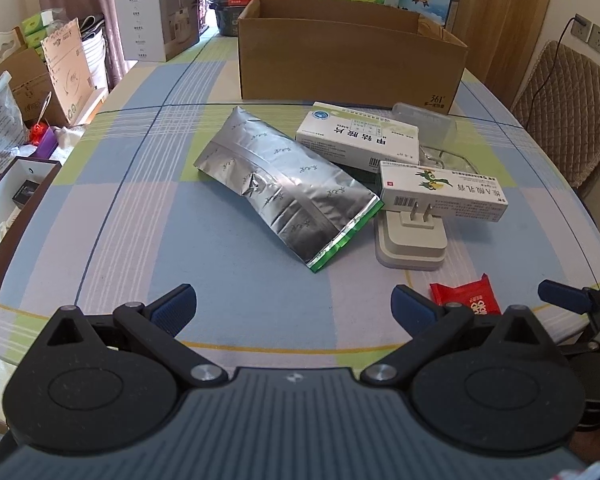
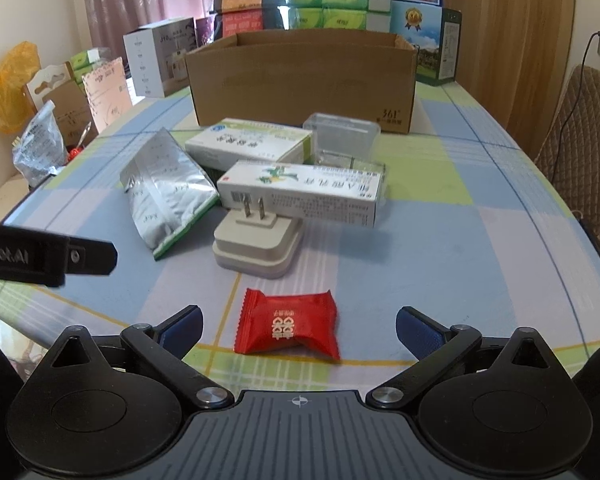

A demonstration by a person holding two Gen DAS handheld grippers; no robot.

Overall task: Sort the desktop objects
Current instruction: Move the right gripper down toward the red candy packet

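I hold both grippers wide and empty: my right gripper (image 2: 299, 330) frames the red candy (image 2: 288, 326) at lower centre, my left gripper (image 1: 294, 308) faces the foil bag (image 1: 286, 188). Plug (image 2: 256, 240), two medicine boxes (image 2: 300, 192) and clear case (image 2: 342, 134) crowd mid-frame before the carton (image 2: 300, 84)

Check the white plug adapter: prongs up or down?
Prongs up. The plug adapter lies on its back on the tablecloth, both metal prongs pointing upward beside the medicine box.

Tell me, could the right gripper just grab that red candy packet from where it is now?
Probably yes. The right gripper is open, and the red candy packet lies flat on the tablecloth between its fingertips, with nothing in between. The white plug adapter sits apart, farther back.
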